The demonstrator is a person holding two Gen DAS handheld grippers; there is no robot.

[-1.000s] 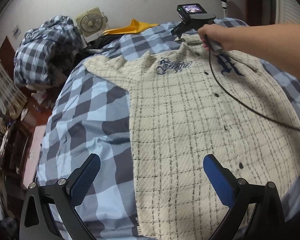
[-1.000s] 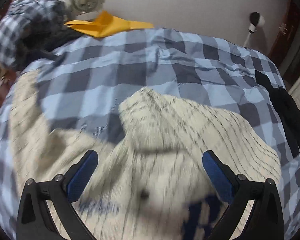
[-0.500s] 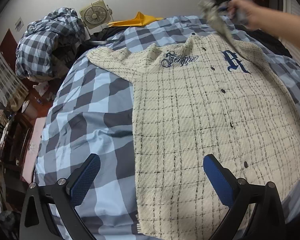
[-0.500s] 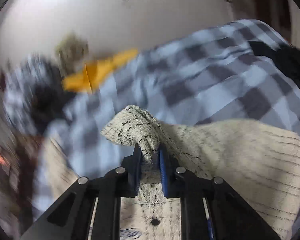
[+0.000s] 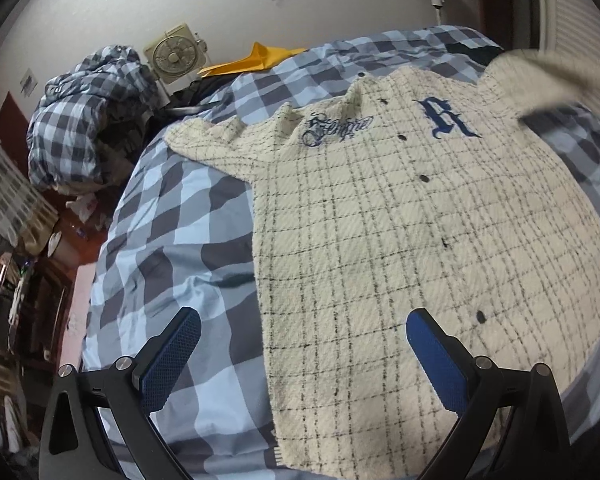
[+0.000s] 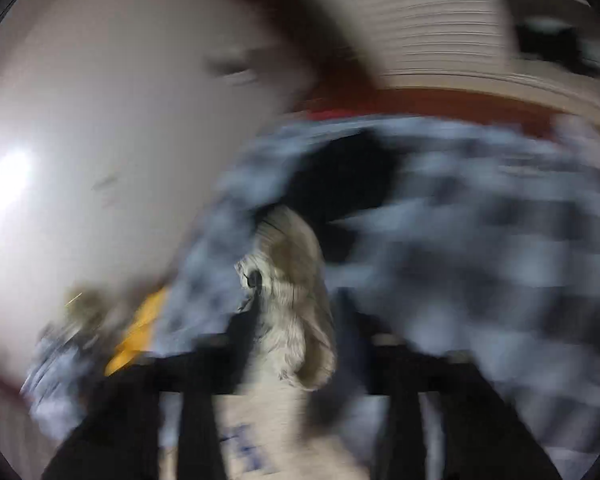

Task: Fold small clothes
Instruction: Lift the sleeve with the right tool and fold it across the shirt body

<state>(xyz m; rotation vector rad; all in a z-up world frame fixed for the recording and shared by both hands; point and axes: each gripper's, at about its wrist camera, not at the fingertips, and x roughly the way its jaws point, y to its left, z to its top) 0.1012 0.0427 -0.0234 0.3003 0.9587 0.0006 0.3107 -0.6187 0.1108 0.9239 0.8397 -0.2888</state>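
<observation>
Shirt (image 5: 400,220) flat on bed (image 5: 172,216), under spread left gripper (image 5: 300,356); right gripper (image 6: 292,344) pinching its sleeve.

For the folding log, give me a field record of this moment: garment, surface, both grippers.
garment: cream plaid shirt, spread flat, front up
surface: blue checked bedcover
left gripper: open, empty, above the shirt's near edge
right gripper: jaws have just been opening, sleeve between them; grip unclear in the blur
</observation>
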